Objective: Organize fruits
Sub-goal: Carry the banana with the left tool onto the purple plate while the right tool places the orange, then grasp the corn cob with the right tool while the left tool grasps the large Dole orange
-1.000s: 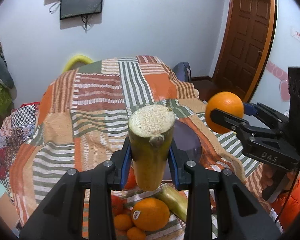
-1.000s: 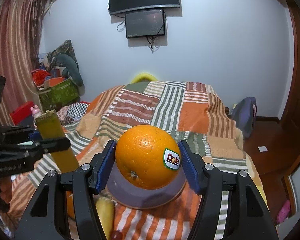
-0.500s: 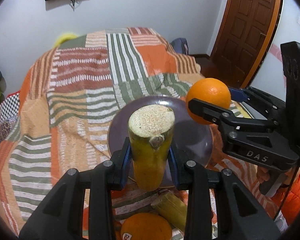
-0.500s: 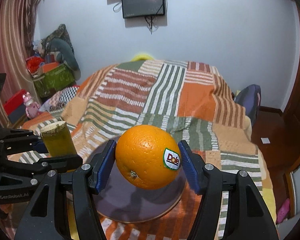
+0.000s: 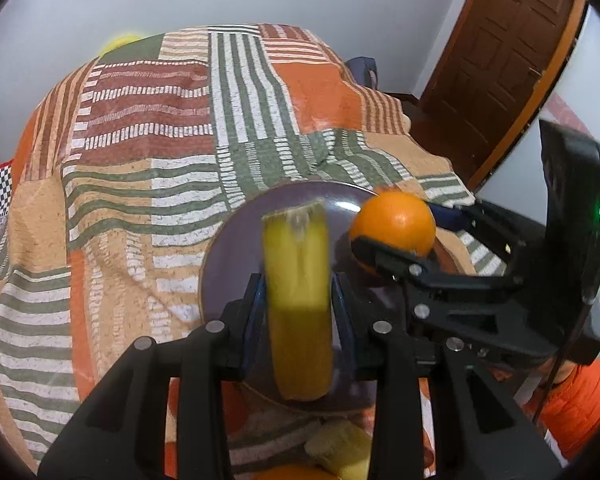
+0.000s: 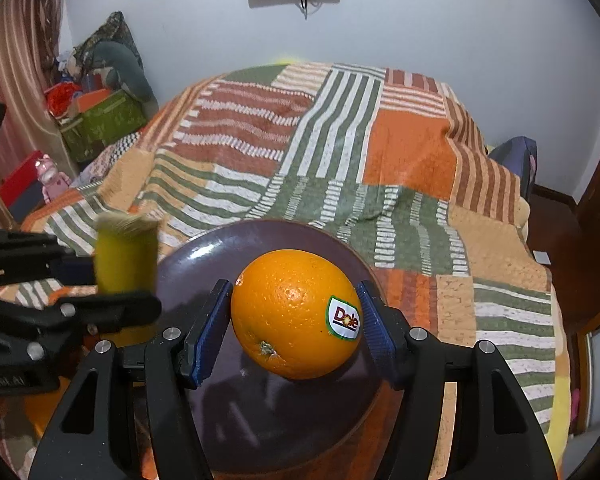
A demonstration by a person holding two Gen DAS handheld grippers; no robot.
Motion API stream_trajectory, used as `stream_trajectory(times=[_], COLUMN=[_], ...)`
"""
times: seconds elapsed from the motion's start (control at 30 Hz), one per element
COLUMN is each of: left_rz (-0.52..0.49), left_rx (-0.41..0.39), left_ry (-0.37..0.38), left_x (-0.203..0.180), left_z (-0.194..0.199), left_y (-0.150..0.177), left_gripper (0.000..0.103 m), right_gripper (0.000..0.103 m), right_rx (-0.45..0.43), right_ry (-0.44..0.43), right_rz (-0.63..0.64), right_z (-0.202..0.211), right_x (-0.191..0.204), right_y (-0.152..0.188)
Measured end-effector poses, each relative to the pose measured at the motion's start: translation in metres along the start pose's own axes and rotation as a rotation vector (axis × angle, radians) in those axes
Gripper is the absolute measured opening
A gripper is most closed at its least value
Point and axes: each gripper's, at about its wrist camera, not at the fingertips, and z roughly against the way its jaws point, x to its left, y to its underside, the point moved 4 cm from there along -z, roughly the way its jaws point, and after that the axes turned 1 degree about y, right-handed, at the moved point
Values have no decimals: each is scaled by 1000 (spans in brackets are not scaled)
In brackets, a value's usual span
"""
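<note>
The Dole-stickered orange [image 6: 296, 314] hangs over the dark purple plate [image 6: 204, 264], pinched by the right claw [image 6: 296, 328]. Left of the orange, the left claw [image 5: 298, 300] pinches a yellow-green sugarcane piece [image 5: 298, 300] above that plate, which sits on the patchwork bed cover [image 6: 411, 160]

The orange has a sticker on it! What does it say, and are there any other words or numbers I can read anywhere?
"Dole": on the sticker on the orange held in the right tongs.
Pale lettering on the body of the left tongs, at the right wrist view's left edge: too blurred to read.
Nothing else readable in either view.
</note>
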Motion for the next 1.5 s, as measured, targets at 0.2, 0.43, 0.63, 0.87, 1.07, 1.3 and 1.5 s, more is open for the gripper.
stream_trajectory(times=[0.2,0.43,0.63,0.87,1.07,1.3,1.5], left_rz=[0,-21,-26,-37,-40,-31,0], left_rx=[6,-34,-73,-128,-183,-223,-194], left_ry=[-3,-56,-102,-144,-184,-239,-243], left_x=[5,6,8,4,5,15,28], left_z=[-7,6,28,63,100,135,143], left_y=[-6,-1,3,13,27,50,77], left_gripper=[34,34,34,45,61,82,90], right_gripper=[60,61,67,78,78,79,79], right_rx=[33,62,45,-39,-88,-91,-28], right_ry=[-32,-20,27,34,30,13,-10], right_rz=[-26,-21,2,10,23,55,70], right_z=[-11,-14,-3,41,78,95,85], right_x=[-3,-3,1,11,26,53,72], right_y=[2,-1,-3,-10,-4,16,44])
